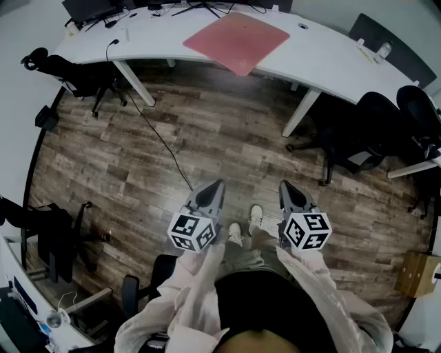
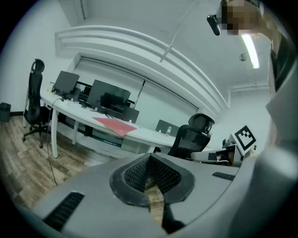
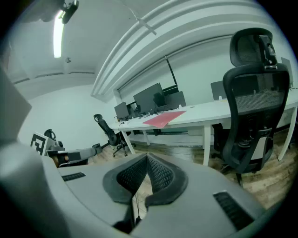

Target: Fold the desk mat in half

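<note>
Left gripper (image 1: pixel 218 186) and right gripper (image 1: pixel 284 186) held low over floor (image 1: pixel 158 186), fingers (image 2: pixel 136 175) of both pressed together, empty. Mat (image 1: pixel 238 40) lies flat on table (image 1: pixel 331 58), well apart. Advice: walk close first, open fingers, take near edge at both corners, lift evenly.

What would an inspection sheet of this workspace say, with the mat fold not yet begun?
Surface: white curved desk, across the room from the person.
Job's things: red desk mat lies flat and unfolded on the desk, untouched.
Clutter: monitors at the desk's left end.
Grippers: left gripper and right gripper both shut, empty, held over the wooden floor.
Cables: black cable trails from the desk across the wooden floor.
Surroundings: black office chairs, cardboard box at right.
</note>
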Demonstrator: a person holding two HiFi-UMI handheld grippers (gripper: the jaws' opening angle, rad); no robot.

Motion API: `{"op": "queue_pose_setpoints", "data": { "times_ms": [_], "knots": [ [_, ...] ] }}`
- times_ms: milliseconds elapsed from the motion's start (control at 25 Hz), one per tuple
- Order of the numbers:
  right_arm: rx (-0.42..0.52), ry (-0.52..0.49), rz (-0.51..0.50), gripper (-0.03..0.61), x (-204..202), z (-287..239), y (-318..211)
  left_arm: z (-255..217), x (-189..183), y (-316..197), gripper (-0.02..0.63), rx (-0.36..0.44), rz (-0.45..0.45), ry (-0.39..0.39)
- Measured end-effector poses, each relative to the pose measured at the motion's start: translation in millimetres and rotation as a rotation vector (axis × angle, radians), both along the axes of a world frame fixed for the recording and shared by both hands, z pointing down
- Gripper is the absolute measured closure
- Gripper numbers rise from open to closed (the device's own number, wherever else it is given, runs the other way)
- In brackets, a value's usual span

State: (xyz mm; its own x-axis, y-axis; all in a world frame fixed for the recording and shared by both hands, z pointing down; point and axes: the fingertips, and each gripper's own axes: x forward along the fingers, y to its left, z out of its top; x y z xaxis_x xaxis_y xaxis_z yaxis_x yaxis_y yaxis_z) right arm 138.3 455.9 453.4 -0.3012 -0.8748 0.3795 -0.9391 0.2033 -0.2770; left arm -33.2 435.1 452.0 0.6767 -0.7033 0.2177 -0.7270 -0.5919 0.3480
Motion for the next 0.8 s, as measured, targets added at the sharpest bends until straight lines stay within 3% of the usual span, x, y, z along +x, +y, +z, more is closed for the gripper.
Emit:
{"op": "queue_pose_setpoints", "data": {
  "times_ms": [520, 800],
  "knots": [
    [-0.012, -0.03, 0.04, 0.565, -15, 2, 24, 5, -13, 23, 0.587, -0.013, 0.017, 0.016],
    [-0.044, -0.047, 0.032, 0.565, -6, 13, -4, 15, -13, -2, 0.588, -0.047, -0.022, 0.033]
  ]
}}
